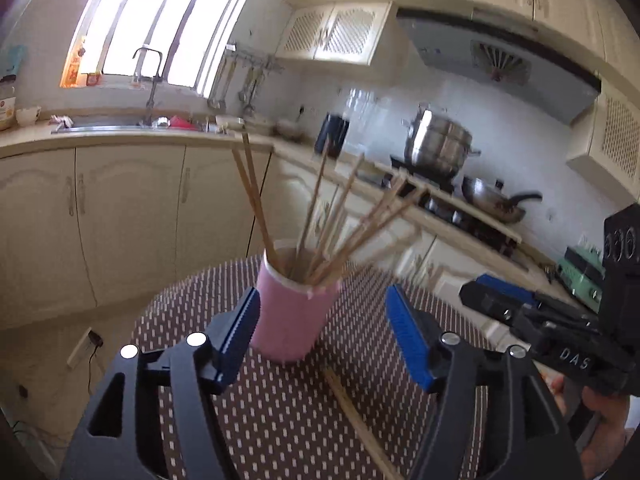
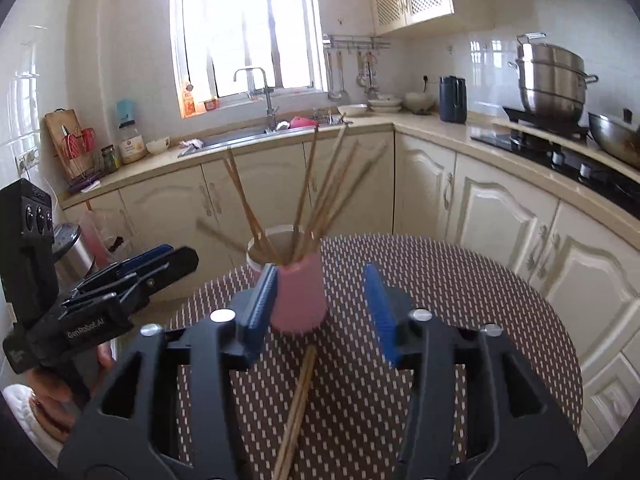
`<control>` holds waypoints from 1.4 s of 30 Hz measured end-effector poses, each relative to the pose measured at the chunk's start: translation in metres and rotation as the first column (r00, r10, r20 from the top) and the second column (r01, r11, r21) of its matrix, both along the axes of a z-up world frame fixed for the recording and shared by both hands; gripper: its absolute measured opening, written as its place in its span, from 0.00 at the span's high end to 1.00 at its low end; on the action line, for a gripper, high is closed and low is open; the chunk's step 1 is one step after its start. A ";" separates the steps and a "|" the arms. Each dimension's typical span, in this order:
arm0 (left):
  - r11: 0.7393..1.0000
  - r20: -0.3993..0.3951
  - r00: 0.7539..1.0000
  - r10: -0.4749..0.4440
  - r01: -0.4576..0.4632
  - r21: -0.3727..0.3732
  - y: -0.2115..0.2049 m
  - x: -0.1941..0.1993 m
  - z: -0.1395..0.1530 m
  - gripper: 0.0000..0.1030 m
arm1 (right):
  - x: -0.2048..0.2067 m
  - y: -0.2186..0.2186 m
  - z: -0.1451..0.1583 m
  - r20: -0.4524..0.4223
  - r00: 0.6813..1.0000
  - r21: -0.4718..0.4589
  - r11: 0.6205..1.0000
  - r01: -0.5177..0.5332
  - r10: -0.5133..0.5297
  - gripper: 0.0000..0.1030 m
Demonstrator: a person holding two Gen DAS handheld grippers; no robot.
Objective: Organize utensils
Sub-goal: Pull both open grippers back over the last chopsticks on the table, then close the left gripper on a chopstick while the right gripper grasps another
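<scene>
- Both hand-held grippers are released: our left hand-held gripper (image 1: 324,334) and our right hand-held gripper (image 2: 320,312) each stand with jaws apart, nothing between the pads.
- We see the pink cup (image 2: 298,300) on the patterned desk (image 2: 460,300), just ahead of both, already bristling with upright chopsticks (image 2: 316,196).
- What remains, we judge, is the loose pair of chopsticks (image 2: 298,408) flat on the desk, nearer us than the cup.
- In the right wrist view, its long axis runs away from us toward the cup, between and below the right jaws.
- In the left wrist view, the pair (image 1: 352,408) lies right of centre, so we judge the right hand better placed.
</scene>
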State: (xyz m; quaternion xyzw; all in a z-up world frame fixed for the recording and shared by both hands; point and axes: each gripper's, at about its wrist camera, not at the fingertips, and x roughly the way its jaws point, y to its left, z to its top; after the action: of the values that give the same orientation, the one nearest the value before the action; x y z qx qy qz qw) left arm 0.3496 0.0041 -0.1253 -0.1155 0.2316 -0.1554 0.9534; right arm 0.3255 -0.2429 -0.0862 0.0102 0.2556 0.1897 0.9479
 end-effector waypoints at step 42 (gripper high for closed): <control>0.928 -0.551 0.835 -0.002 0.207 0.309 -0.118 0.032 -0.101 0.64 | -0.029 -0.037 -0.102 -0.351 0.935 0.019 0.999 -0.050 0.054 0.49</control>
State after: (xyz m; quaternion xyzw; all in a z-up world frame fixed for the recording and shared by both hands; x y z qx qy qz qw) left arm 0.3818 -0.1138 -0.2260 0.0330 0.5213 -0.1245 0.8436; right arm 0.2962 -0.2797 -0.1878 0.0418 0.4198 0.2110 0.8817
